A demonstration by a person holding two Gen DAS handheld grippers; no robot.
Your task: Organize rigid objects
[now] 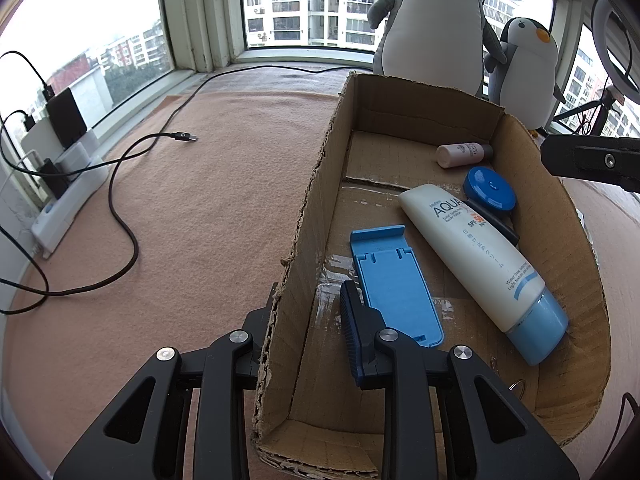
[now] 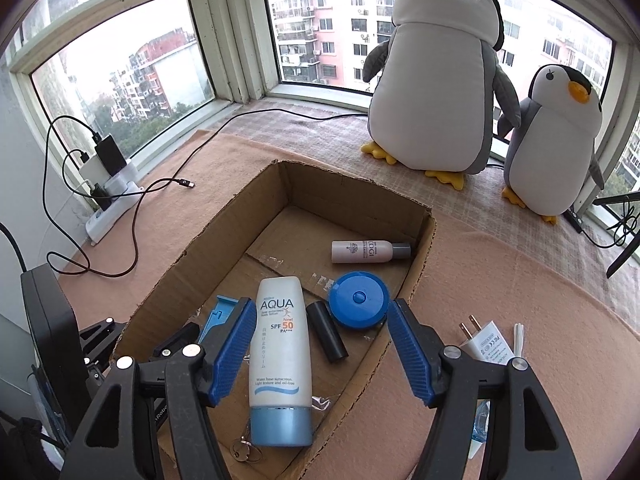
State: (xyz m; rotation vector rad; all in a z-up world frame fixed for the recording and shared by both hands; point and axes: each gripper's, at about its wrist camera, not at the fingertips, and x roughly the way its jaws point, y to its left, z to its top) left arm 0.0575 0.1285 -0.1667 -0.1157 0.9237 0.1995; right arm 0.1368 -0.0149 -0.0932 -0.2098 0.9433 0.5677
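A: Inside the box [image 2: 416,280], the tube [image 2: 280,356] lies between the right gripper [image 2: 322,344], jaws wide, clear of it. Risk?

B: The box may tip or drag: the left gripper [image 1: 308,320] is clamped tight on its near wall. The charger [image 2: 490,346] waits outside, right of the box.

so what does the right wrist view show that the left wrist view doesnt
Only the right wrist view: the white charger plug on the cloth beside the box, both penguins' heads, and the right gripper open above the sunscreen tube.
Only the left wrist view: the left gripper shut on the box wall, and the whole blue phone stand.
Both: the cardboard box, sunscreen tube, blue round case, small bottle, black cylinder, keys.
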